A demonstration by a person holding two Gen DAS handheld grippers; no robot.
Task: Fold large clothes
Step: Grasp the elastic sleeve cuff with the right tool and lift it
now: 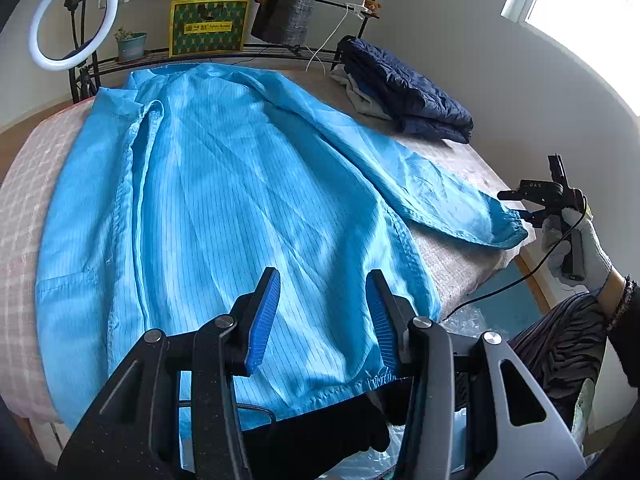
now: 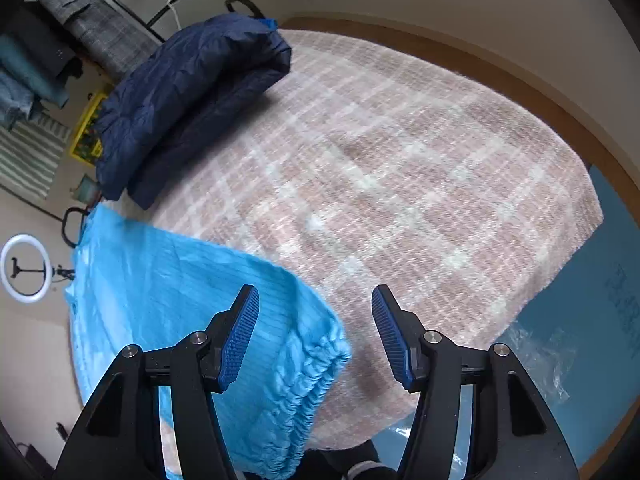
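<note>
A large light-blue pinstriped coat (image 1: pixel 224 184) lies spread flat on a table under a pink plaid blanket (image 1: pixel 24 216). My left gripper (image 1: pixel 323 280) hovers open over the coat's near hem (image 1: pixel 352 384), with nothing between its blue pads. One sleeve stretches out to the right and ends in an elastic cuff (image 1: pixel 510 226). A white-gloved hand (image 1: pixel 580 248) holds my right gripper (image 1: pixel 516 205) right at that cuff. In the right wrist view the right gripper (image 2: pixel 315 296) is open. The gathered cuff (image 2: pixel 316 372) lies below its left finger, not pinched.
A folded navy quilted jacket (image 2: pixel 180 92) sits on other folded clothes at the table's far corner. A ring light (image 1: pixel 72 20), a yellow-green bag (image 1: pixel 208 20) and a clothes rack (image 1: pixel 360 8) stand behind the table. Clear plastic wrap (image 2: pixel 548 356) lies on the blue floor.
</note>
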